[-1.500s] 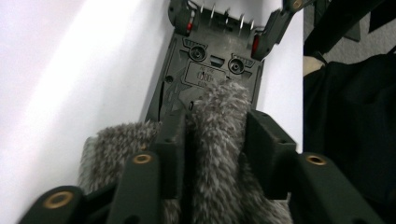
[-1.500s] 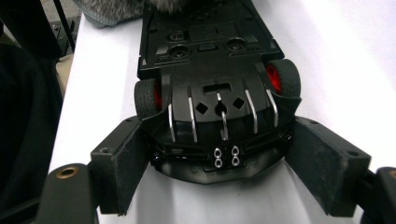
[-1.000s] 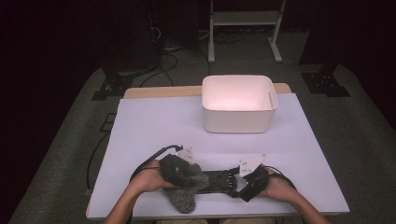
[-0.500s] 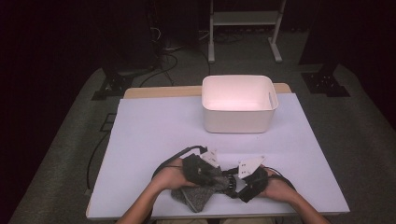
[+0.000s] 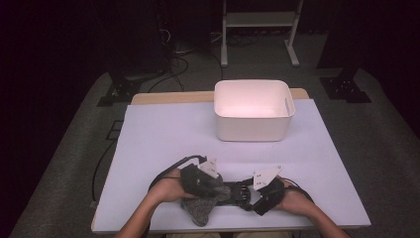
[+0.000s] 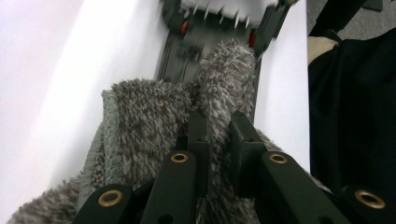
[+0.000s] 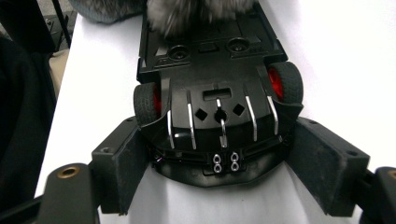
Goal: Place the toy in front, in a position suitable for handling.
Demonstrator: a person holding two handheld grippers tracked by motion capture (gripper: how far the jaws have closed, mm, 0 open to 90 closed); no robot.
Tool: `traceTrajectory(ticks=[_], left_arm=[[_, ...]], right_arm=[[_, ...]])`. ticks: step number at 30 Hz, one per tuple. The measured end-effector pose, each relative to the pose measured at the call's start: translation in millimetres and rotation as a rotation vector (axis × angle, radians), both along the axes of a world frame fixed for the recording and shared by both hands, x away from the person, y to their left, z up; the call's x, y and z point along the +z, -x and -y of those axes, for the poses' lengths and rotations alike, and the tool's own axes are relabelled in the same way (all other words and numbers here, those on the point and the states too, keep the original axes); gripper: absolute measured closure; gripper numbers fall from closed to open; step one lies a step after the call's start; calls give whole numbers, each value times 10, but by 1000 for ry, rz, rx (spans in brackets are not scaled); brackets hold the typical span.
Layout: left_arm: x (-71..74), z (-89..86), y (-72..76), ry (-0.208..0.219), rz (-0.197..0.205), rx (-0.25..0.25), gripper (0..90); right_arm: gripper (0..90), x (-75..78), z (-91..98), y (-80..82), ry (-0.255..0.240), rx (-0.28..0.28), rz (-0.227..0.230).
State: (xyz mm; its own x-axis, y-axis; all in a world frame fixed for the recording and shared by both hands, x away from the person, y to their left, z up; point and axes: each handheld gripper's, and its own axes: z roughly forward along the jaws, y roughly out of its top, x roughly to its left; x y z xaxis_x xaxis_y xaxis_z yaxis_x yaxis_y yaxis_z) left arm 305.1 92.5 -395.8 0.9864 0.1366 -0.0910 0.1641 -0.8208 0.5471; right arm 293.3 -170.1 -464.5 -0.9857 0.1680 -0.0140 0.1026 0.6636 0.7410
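A black toy car with red wheels lies belly-up on the white table near the front edge. My right gripper is shut on one end of it, a pad pressing each side. A grey fuzzy cloth is draped over the car's other end. My left gripper is shut on a fold of that cloth. In the high view the left gripper and cloth sit just left of the car, with the right gripper facing them.
A white plastic bin stands at the back of the table, right of centre. Cables loop from both grippers near the front edge. A person's forearms come in from the bottom. Dark floor and stands surround the table.
My left gripper slid right along the car with the cloth, then came back a little to the left. The right gripper and the car stayed put.
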Motion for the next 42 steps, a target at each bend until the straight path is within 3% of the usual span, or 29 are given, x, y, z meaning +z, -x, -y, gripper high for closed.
traceTrajectory(ticks=[7,12,18,24,28,34,42], left_arm=[[-23,-279,9,9,-8,53,804],[-46,-344,-22,18,-20,72,797],[-44,-250,-12,36,-21,50,796],[-29,-5,49,47,-27,-26,796],[-28,41,84,41,-26,-51,791],[-44,-127,95,29,-18,-30,776],[-93,-433,93,34,-24,43,778]], right_arm=[[219,0,-1,-3,1,0,-2],[219,0,-1,2,1,1,5],[219,0,-3,1,1,2,3],[219,-1,-2,0,3,5,10],[220,-2,-2,2,3,5,11],[220,0,0,9,3,5,15],[220,1,-2,11,3,1,11]])
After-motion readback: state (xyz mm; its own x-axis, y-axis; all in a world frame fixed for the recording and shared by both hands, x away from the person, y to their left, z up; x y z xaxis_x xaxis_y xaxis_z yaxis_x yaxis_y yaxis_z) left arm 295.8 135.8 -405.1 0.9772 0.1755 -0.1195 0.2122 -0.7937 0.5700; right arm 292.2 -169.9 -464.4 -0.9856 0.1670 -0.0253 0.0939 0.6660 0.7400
